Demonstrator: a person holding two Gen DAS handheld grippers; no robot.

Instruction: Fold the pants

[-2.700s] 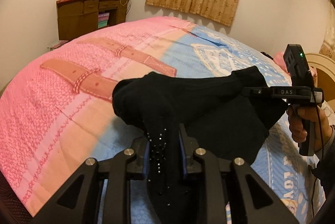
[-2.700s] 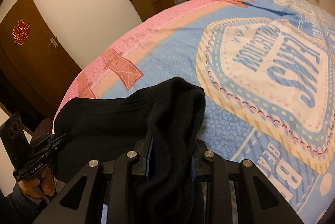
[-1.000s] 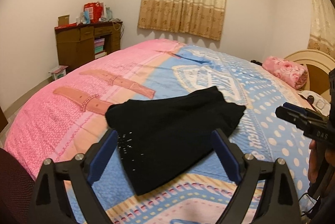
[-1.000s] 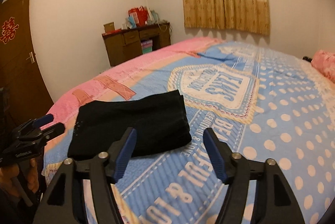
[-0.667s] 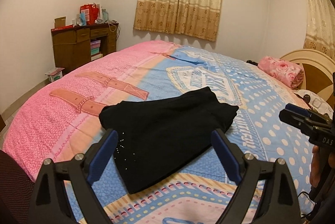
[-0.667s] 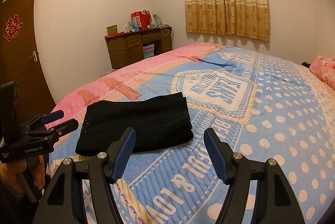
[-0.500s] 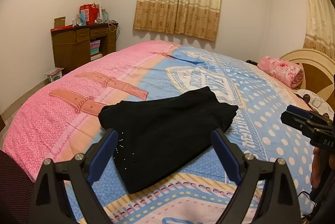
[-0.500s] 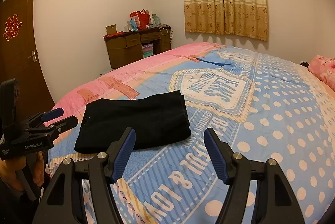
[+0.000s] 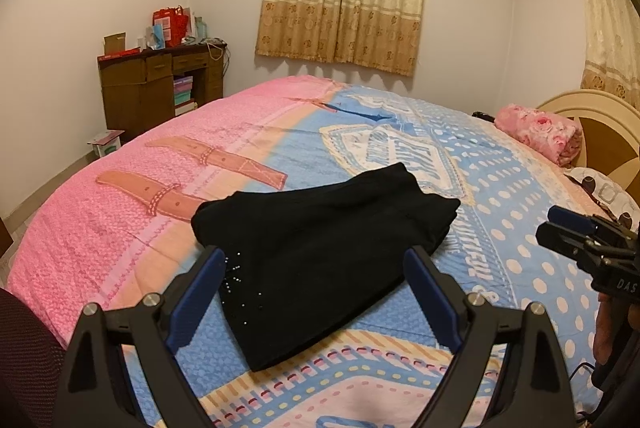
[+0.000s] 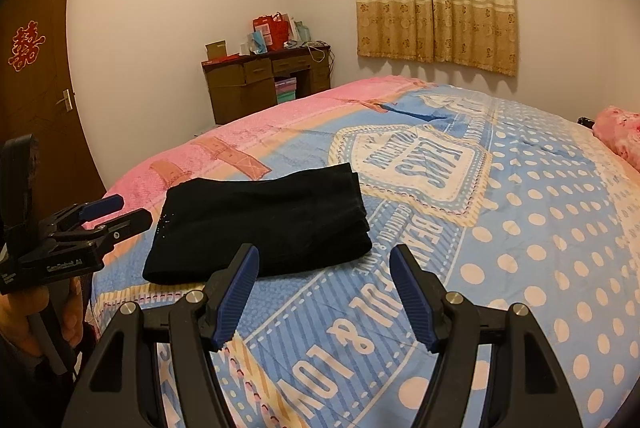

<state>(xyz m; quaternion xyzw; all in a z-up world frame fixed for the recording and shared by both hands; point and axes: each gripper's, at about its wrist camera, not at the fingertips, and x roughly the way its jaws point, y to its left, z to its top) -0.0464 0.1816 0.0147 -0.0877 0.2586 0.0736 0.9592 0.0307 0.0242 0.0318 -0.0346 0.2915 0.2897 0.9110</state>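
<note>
The black pants (image 9: 320, 252) are laid as a compact folded stack on the bed (image 9: 120, 228) near its foot edge, and both the left hand-held gripper (image 9: 316, 292) and right hand-held gripper (image 10: 324, 292) are held wide open and clear of them, presumably because the fold is judged complete.

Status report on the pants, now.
Left tool open, right tool open, both empty. Black pants folded flat on bedspread. Nothing in the way.

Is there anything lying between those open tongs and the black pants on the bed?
Nothing visible. Only bare blue-and-pink patterned quilt lies between the folded black pants and both open tongs: the left tongs and the right tongs, which hang apart from the fabric.
</note>
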